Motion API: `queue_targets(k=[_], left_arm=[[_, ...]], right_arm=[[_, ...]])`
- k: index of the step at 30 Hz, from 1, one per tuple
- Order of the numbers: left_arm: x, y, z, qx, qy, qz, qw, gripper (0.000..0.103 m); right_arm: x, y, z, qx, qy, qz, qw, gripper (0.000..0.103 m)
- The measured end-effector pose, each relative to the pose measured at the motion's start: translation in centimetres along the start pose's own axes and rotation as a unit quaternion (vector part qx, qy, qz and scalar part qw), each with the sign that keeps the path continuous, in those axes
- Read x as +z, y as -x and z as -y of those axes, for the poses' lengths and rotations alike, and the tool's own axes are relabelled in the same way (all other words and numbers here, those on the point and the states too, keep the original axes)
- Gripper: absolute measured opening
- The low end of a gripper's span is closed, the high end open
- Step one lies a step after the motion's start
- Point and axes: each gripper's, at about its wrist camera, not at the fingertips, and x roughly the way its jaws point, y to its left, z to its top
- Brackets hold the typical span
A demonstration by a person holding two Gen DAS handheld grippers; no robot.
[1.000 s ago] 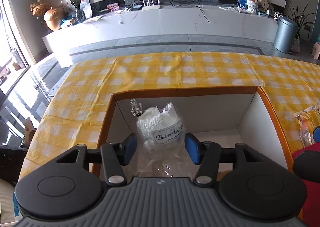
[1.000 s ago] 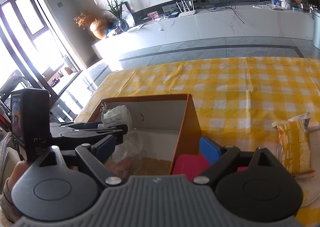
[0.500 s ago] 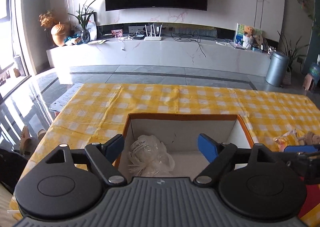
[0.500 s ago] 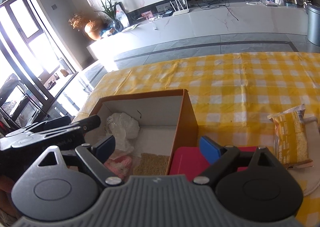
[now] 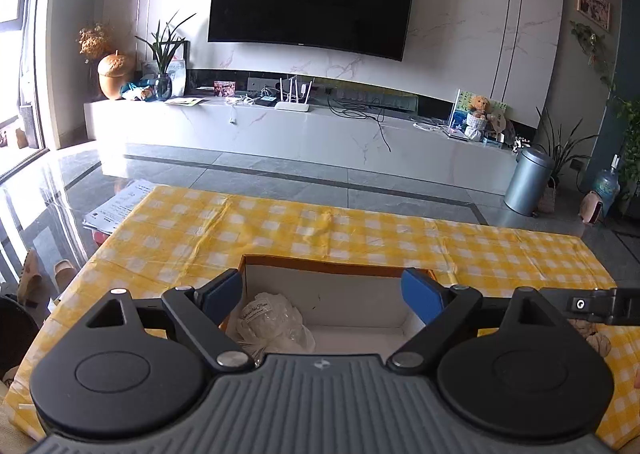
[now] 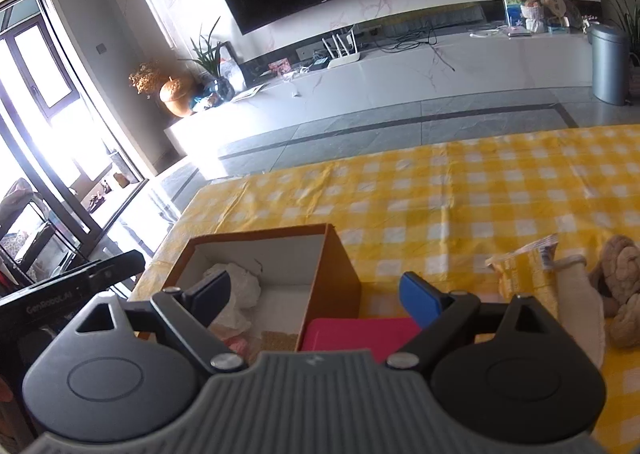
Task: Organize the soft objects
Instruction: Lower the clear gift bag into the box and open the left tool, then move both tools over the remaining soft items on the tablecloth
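An open cardboard box (image 5: pixel 336 268) (image 6: pixel 334 278) with orange sides sits on the yellow checked tablecloth. A white plastic-wrapped soft bundle (image 5: pixel 270 324) (image 6: pixel 240 288) lies in its left part, beside a pink soft item (image 6: pixel 236 344) and a tan piece (image 6: pixel 280 340). My left gripper (image 5: pixel 322 296) is open and empty, raised above the box. My right gripper (image 6: pixel 316 294) is open and empty, over the box's right wall. A red object (image 6: pixel 356 336) lies right of the box. A yellow snack bag (image 6: pixel 524 268), a white cloth (image 6: pixel 580 310) and a brown plush toy (image 6: pixel 618 290) lie further right.
The tablecloth (image 5: pixel 360 234) covers the table to its far edge. Beyond are a grey floor, a white TV bench (image 5: pixel 304 130) and a metal bin (image 5: pixel 528 180). The right gripper's arm (image 5: pixel 592 304) shows at the right of the left wrist view.
My left gripper let go of the white bundle in the box, opened wide and rose up and back. My right gripper tilted up and shifted a little right, bringing the plush toy into view.
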Motion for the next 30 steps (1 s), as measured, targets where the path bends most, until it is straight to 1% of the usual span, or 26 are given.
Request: queue_targets(k=[4, 7, 9, 11, 13, 15, 16, 18, 20, 22, 24, 27, 30], left_arm=[[0.5, 2.2, 1.9, -0.025, -0.01, 0.014, 0.9995, 0.103], [1.0, 3.4, 3.5, -0.041, -0.009, 0.018, 0.999, 0.103], [1.4, 3.9, 4.9, -0.056, -0.018, 0.019, 0.9981, 0.103], [1.4, 4.2, 6.9, -0.066, -0.034, 0.02, 0.997, 0.103], [1.3, 4.3, 9.1, -0.066, -0.049, 0.019, 0.9964, 0.103], [1.0, 3.9, 11.2, -0.074, -0.068, 0.016, 0.9948, 0.103], [0.8, 3.5, 12.6, -0.08, -0.079, 0.01, 0.9936, 0.103], [0.4, 2.5, 14.9, -0.087, -0.093, -0.006, 0.9918, 0.103], [-0.2, 1.5, 16.9, -0.097, -0.099, -0.019, 0.9902, 0.103], [-0.6, 0.1, 18.5, -0.118, -0.102, -0.026, 0.9874, 0.103], [-0.7, -1.7, 19.9, -0.126, -0.103, -0.056, 0.9851, 0.103], [-0.9, -4.5, 21.6, -0.138, -0.101, -0.095, 0.9808, 0.103], [-1.4, -7.9, 23.1, -0.131, -0.095, -0.142, 0.9766, 0.103]], right_arm=[[0.7, 3.1, 2.5, -0.037, 0.004, 0.027, 0.999, 0.09], [1.3, 6.2, 5.3, -0.064, -0.015, 0.046, 0.997, 0.092], [1.3, 8.1, 6.9, -0.093, -0.021, 0.066, 0.993, 0.094], [1.1, 9.9, 8.8, -0.132, -0.018, 0.083, 0.988, 0.095], [0.8, 10.8, 10.7, -0.166, -0.023, 0.086, 0.982, 0.095], [0.5, 11.0, 12.9, -0.188, -0.047, 0.079, 0.978, 0.095], [0.5, 11.0, 13.9, -0.193, -0.062, 0.075, 0.976, 0.095], [0.1, 10.8, 16.2, -0.187, -0.102, 0.081, 0.974, 0.095], [-0.4, 10.4, 17.8, -0.181, -0.132, 0.078, 0.971, 0.095], [-0.7, 9.7, 18.8, -0.184, -0.129, 0.068, 0.972, 0.095], [-1.0, 8.7, 19.8, -0.197, -0.127, 0.052, 0.971, 0.095], [-1.4, 6.6, 22.2, -0.22, -0.14, 0.025, 0.965, 0.095], [-2.0, 4.0, 24.8, -0.225, -0.165, -0.009, 0.96, 0.095]])
